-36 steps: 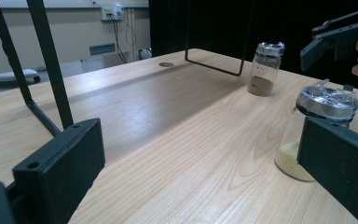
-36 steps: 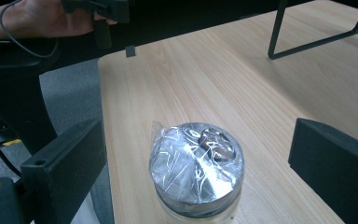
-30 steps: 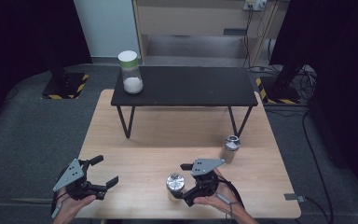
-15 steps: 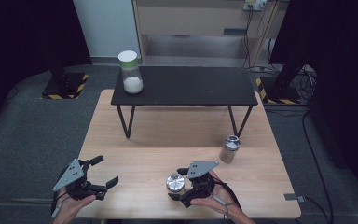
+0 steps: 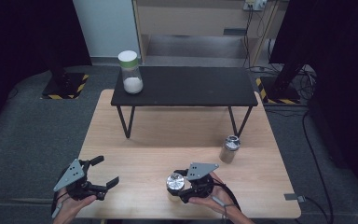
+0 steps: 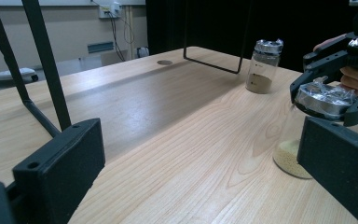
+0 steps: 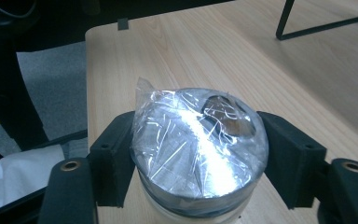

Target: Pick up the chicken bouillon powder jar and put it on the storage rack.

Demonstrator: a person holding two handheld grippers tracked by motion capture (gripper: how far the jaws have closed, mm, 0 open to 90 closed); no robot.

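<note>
Step in hand: right gripper (image 5: 179,185) takes hold of the near jar (image 7: 198,154), lower centre of the high view.
Right jaws: have just been closing; now clamped on the jar's neck, just under its film-wrapped metal lid (image 7: 200,140), one pad on each side.
Jar: upright on the wooden table (image 5: 158,140), yellowish powder at the bottom.
Left gripper (image 5: 103,175): lower left, jaws apart, nothing between them.
Second jar (image 5: 229,148): right of centre, well apart.
White-lidded jar (image 5: 130,72): on the black stand (image 5: 191,86), upper left.
Advice: lift straight up, keep the jar vertical; the film looks slippery, so hold firm below the lid rim.
</note>
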